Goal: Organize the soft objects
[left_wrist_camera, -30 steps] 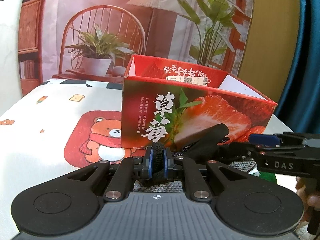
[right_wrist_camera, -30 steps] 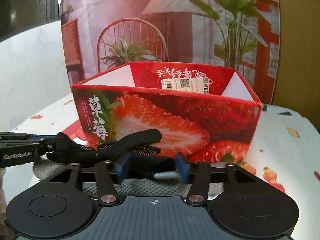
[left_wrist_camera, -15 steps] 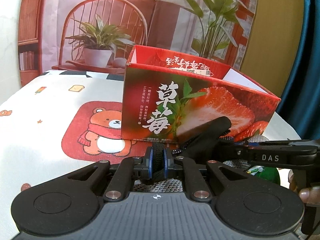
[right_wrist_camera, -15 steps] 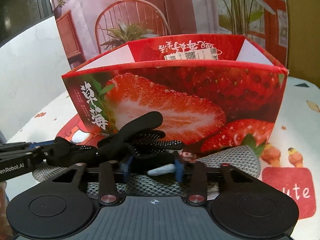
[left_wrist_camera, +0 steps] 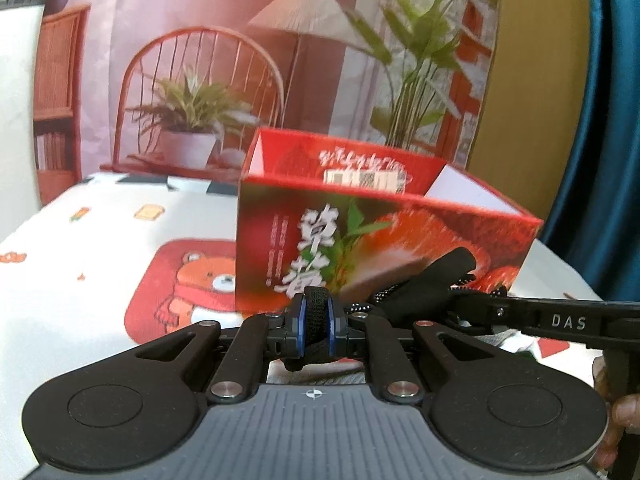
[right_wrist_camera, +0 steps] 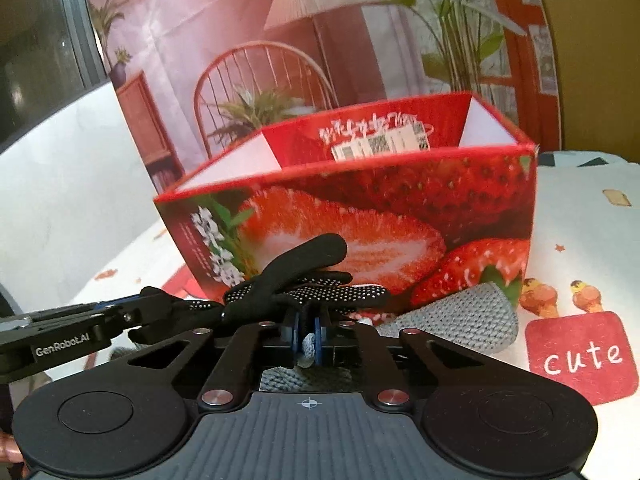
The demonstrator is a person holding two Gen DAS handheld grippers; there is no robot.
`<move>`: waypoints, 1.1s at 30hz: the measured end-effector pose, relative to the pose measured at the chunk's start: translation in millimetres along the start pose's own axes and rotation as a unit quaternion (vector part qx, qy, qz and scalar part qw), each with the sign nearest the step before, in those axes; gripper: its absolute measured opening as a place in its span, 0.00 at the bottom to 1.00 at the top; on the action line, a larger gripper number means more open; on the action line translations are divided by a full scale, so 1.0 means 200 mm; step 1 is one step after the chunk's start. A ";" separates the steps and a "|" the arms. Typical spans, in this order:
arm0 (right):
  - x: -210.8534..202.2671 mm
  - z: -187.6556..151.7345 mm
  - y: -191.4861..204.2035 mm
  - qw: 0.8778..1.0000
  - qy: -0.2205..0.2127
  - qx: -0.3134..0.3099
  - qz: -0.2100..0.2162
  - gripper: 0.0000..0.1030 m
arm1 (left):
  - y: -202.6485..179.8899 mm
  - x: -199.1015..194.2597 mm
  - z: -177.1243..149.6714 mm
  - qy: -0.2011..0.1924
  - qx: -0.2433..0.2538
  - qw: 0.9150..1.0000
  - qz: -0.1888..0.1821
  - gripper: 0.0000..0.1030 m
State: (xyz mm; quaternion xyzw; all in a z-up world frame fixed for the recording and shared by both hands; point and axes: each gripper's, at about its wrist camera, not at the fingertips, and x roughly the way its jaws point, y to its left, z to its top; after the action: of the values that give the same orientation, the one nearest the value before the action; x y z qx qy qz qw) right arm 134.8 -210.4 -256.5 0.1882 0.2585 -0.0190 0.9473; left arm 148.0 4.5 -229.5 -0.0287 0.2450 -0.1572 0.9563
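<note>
Left gripper clamped on the black glove, right gripper just closed on the grey knit cloth; lift both together into the strawberry box

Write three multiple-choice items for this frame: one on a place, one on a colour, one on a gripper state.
1. Where is the grey knit item?
A. inside the box
B. on the tablecloth in front of the box
C. on a chair

2. What colour is the glove?
A. black with white dots
B. yellow
C. plain white

3. How is the left gripper?
A. wide open
B. shut on the glove
C. out of view

B: it lies against the strawberry box front.
A: dotted black fingers show.
B: black fabric is pinched between its pads.
</note>
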 end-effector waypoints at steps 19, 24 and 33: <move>-0.17 0.50 0.06 0.995 -0.082 -0.032 0.040 0.07 | -0.08 -0.05 0.51 -0.058 0.026 0.996 -0.058 0.11; -0.04 0.64 0.01 0.996 -0.069 -0.034 0.036 0.07 | -0.10 0.10 0.64 -0.055 0.052 0.996 -0.052 0.11; 0.15 0.84 -0.07 0.995 -0.081 -0.060 -0.012 0.07 | -0.15 0.38 0.84 -0.059 0.049 0.996 -0.038 0.11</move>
State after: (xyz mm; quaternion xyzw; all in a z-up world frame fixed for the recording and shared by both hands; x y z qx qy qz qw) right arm 240.6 -282.7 -142.0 0.1260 0.1837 -0.0299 0.9744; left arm 282.5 -51.4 -113.4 -0.0007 0.1790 -0.2033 0.9626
